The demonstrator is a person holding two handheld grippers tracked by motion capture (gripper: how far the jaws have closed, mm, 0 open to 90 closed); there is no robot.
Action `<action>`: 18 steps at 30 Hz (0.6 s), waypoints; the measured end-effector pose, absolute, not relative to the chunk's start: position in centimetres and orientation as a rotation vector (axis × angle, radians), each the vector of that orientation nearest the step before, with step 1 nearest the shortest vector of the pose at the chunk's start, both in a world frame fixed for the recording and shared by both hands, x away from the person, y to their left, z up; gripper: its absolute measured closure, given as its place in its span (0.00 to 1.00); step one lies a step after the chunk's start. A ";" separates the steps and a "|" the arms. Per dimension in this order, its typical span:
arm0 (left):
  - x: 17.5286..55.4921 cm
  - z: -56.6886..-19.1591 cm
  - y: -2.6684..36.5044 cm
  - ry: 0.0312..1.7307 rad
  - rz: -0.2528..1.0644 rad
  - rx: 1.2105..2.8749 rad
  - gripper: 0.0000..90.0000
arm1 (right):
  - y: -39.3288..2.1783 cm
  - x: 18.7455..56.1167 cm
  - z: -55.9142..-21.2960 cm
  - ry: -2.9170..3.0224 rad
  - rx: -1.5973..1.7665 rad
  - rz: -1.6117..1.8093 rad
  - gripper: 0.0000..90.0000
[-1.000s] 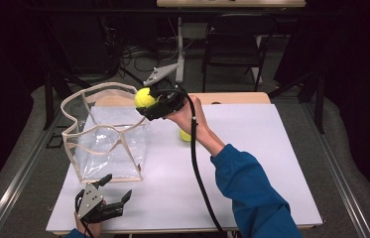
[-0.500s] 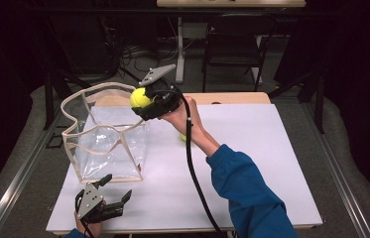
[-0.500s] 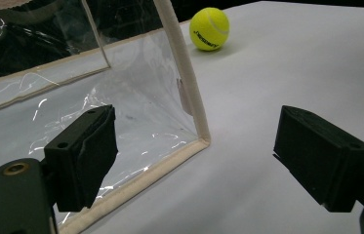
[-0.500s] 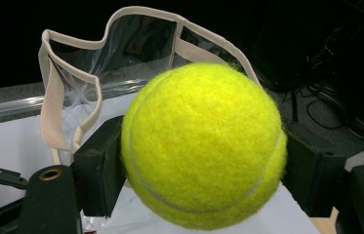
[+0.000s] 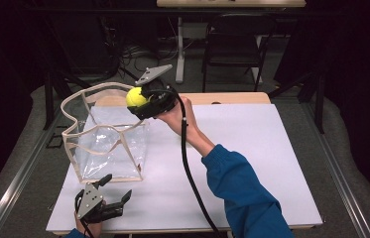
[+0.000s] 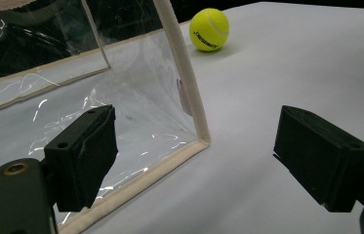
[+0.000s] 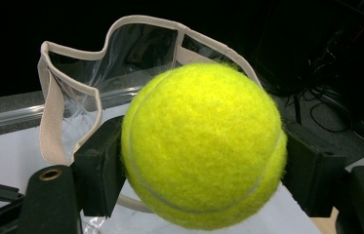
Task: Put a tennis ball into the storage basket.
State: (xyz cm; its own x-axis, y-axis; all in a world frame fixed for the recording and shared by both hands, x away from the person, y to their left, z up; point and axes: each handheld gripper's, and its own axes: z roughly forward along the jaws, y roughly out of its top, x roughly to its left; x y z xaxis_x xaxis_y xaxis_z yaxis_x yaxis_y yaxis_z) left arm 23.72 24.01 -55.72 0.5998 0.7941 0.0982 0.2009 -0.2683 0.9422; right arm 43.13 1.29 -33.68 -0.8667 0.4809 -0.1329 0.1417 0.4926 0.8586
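Observation:
A yellow tennis ball (image 5: 135, 96) is held in the air by my right gripper (image 5: 139, 102), which is shut on it just above the far right rim of a clear plastic bag (image 5: 105, 136) with beige trim. In the right gripper view the ball (image 7: 204, 146) sits between both jaws, and the bag's open mouth (image 7: 72, 83) lies beyond it. My left gripper (image 5: 116, 187) rests open at the table's near left corner, in front of the bag. Its jaws frame the bag's bottom corner (image 6: 196, 131). A second tennis ball (image 6: 210, 29) lies on the table past that corner.
The white table top (image 5: 272, 163) stretches to the right of the bag. A black cable (image 5: 187, 163) trails from the right gripper over the table, along the blue sleeve (image 5: 242, 193). A dark chair (image 5: 232, 44) stands beyond the far edge.
My right gripper has carried the ball a little to the left, closer over the bag's mouth. The hand now covers the second ball in the high view. The left gripper has stayed put.

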 end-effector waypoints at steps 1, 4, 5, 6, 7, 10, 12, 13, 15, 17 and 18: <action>23.7 -55.7 24.0 0.812 0.713 1.786 0.18 | 1.5 43.2 -33.7 2.385 0.517 1.325 0.29; 23.7 -55.7 24.0 0.812 0.712 1.785 0.18 | 1.6 43.2 -33.8 2.384 0.515 1.325 0.29; 23.7 -55.7 24.0 0.812 0.710 1.789 0.18 | 1.6 43.2 -33.8 2.383 0.513 1.326 0.29; 23.7 -55.7 24.0 0.812 0.709 1.788 0.18 | 1.7 43.2 -33.8 2.382 0.512 1.325 0.29; 23.7 -55.7 24.0 0.813 0.709 1.788 0.18 | 1.8 43.2 -33.8 2.382 0.513 1.324 0.29; 23.7 -55.7 24.0 0.812 0.711 1.790 0.18 | 1.9 43.3 -33.9 2.383 0.519 1.324 0.29; 23.8 -55.7 24.0 0.810 0.708 1.792 0.18 | 2.0 43.4 -34.0 2.386 0.517 1.322 0.29; 23.8 -55.7 24.0 0.810 0.711 1.791 0.18 | 2.0 43.4 -34.0 2.388 0.520 1.322 0.29; 23.8 -55.7 24.0 0.809 0.710 1.791 0.18 | 2.1 43.4 -34.2 2.392 0.525 1.321 0.29; 23.7 -55.7 24.0 0.810 0.710 1.790 0.18 | 2.2 43.5 -34.3 2.394 0.526 1.321 0.29; 23.7 -55.7 24.0 0.810 0.710 1.789 0.18 | 2.2 43.5 -34.3 2.395 0.527 1.318 0.29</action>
State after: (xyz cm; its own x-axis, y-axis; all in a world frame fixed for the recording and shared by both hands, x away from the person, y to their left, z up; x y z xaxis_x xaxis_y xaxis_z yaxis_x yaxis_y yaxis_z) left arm 23.74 24.02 -55.69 0.6024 0.7921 0.0985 0.2013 -0.2701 0.9415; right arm 43.52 2.19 -34.27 -0.8674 0.4809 -0.1278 0.1494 0.4967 0.8550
